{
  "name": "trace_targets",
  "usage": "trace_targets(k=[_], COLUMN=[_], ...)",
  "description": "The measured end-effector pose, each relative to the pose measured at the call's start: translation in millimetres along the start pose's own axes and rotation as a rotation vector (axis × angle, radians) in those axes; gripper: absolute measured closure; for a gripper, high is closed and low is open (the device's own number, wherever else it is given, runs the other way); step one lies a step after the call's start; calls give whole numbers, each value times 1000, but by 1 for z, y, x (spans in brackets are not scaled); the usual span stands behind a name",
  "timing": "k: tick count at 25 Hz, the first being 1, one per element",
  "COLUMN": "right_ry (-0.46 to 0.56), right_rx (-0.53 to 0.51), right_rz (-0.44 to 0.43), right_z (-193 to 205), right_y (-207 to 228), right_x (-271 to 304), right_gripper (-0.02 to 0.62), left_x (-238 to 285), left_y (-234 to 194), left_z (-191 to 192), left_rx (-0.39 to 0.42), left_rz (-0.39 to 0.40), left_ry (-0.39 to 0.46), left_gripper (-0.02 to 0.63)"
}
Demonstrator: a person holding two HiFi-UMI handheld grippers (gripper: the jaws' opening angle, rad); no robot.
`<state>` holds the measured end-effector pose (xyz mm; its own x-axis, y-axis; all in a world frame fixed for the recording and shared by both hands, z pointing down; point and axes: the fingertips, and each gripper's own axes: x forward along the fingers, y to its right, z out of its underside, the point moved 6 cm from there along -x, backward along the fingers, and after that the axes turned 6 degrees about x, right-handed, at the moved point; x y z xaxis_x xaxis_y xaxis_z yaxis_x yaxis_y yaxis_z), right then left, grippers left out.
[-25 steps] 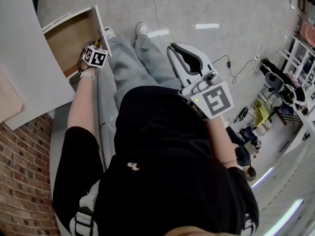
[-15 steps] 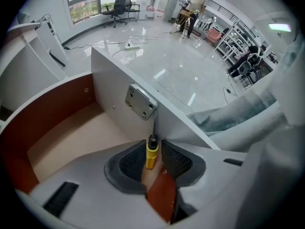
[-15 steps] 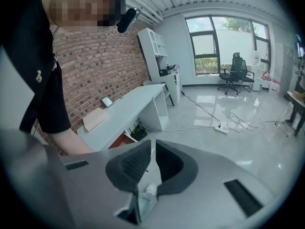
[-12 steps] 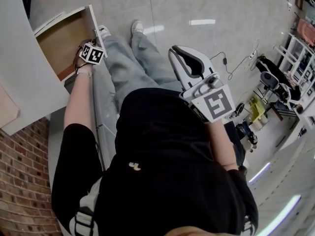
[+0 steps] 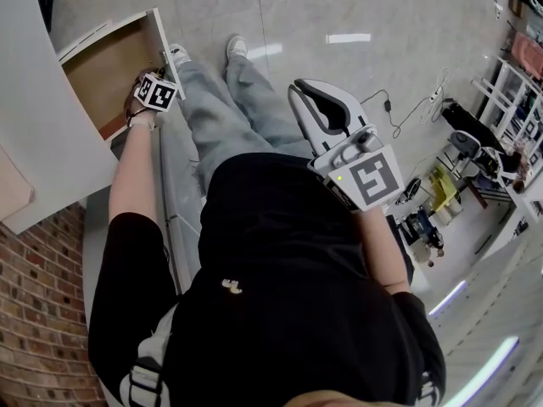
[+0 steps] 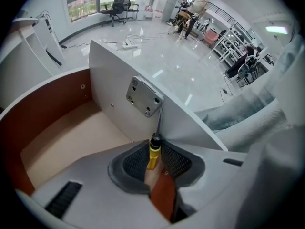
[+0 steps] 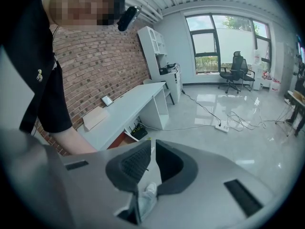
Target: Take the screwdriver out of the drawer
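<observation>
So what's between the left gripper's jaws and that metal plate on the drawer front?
The screwdriver. The left gripper view shows its yellow handle clamped in the left gripper, with its thin shaft pointing up toward the metal plate.

— How does the left arm [image 5: 134,185] stand?
— Stretched straight out and downward, forearm bare, with the left gripper [image 6: 155,146] at its end and the marker cube facing up.
— And its jaws?
— Closed on a screwdriver [image 6: 153,156], the yellow handle pinched between the pads and the shaft pointing away.
— The right side?
— The right arm [image 5: 383,244] is bent at the elbow. The right gripper [image 7: 151,147] is held up before the torso, pointing forward, jaws drawn together to a thin slit with nothing between them.
</observation>
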<state>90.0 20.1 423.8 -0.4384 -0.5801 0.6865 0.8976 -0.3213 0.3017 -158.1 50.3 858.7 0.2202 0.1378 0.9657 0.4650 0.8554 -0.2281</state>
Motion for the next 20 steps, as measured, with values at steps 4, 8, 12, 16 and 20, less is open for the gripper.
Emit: trace_targets(k=[4, 8, 12, 16, 20], right_ry=[4, 16, 30, 53, 77], right_rx=[-4, -11, -29, -49, -50], right_rz=[-4, -15, -37, -58, -73], right_z=[-2, -5, -8, -14, -19], right_y=[0, -1, -5, -9, -10], right_x=[-1, -3, -3, -3, -5], right_gripper=[571, 571, 571, 571, 571], left_x=[-8, -18, -31, -50, -72], left_y=[2, 5, 4, 3, 0], left_z=[-5, -8, -9, -10, -13], left_rx=[5, 13, 11, 2, -28], left_rz=[-16, -36, -63, -91, -122], left_ry=[25, 45, 63, 90, 113], left_gripper=[529, 531, 531, 531, 531])
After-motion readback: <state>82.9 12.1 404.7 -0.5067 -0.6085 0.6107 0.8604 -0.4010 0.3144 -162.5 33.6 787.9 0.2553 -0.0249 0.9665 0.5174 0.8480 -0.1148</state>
